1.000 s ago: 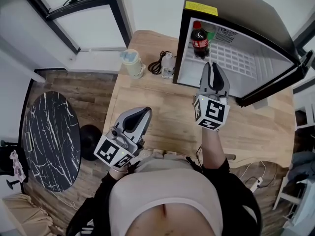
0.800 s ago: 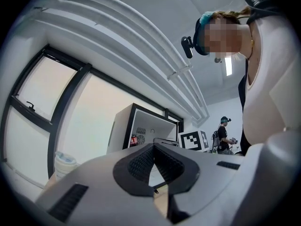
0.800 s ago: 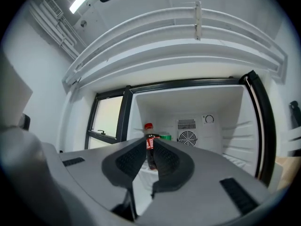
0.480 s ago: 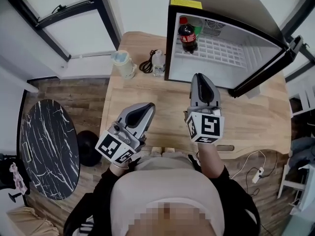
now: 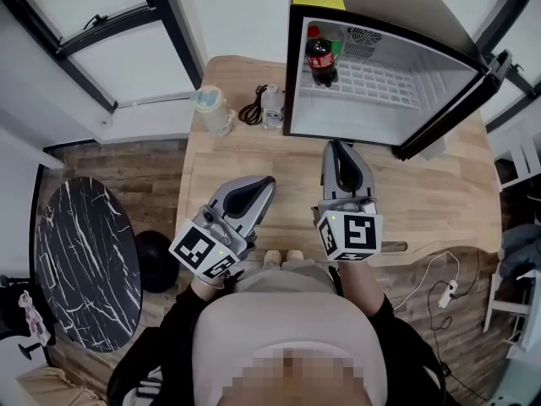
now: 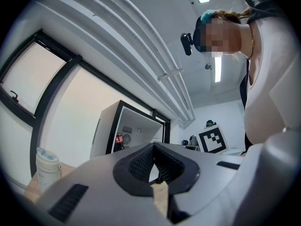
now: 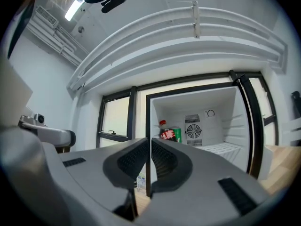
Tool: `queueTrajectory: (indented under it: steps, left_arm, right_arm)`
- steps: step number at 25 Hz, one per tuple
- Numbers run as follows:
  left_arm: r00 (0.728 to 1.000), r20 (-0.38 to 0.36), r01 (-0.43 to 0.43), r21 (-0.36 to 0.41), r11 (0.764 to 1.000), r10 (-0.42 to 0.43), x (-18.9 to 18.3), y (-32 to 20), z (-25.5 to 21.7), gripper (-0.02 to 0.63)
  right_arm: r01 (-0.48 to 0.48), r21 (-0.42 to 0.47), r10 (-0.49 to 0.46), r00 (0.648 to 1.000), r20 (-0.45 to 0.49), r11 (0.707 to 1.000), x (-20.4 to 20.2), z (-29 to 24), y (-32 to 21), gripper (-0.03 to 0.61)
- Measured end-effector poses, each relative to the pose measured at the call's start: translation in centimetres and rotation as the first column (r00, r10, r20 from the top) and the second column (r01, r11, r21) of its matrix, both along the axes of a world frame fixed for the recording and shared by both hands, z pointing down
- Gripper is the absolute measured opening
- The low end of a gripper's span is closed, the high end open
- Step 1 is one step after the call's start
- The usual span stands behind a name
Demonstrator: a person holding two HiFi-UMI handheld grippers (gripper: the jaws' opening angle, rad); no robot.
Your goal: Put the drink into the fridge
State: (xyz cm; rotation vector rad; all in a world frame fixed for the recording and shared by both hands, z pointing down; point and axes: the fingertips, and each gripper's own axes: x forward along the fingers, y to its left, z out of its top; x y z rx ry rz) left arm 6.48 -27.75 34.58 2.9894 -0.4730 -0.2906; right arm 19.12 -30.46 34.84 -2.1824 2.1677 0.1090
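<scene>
Right gripper [image 5: 338, 147] has its jaws pressed together on nothing, above the wooden table [image 5: 254, 155] and in front of the open fridge [image 5: 439, 79]. The cola bottle [image 5: 319, 57] stands upright in the fridge's back left corner beside a green can [image 5: 337, 41], well apart from those jaws. Left gripper [image 5: 262, 184], likewise closed and empty, is near the table's front edge. In the left gripper view the tips meet, and the bottle shows small and distant to their left. In the right gripper view the closed tips point at the fridge, with the bottle far off, just right of them
</scene>
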Motion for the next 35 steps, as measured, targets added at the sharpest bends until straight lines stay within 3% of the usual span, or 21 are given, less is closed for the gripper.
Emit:
queueTrajectory:
  steps: [18, 35]
  left_arm:
    - [0.997, -0.010, -0.074, 0.017, 0.997, 0.075, 0.0, 4.5, -0.5, 0.006]
    - [0.999, -0.021, -0.048, -0.010, 0.999, 0.048, 0.6, 20.7, 0.1, 0.006]
  right_arm:
    - [-0.017, -0.018, 0.017, 1.000, 0.017, 1.000, -2.0, 1.2, 6.4, 0.041]
    - [0.049, 0.018, -0.049, 0.999, 0.013, 0.999, -3.1, 0.2, 22.9, 0.041]
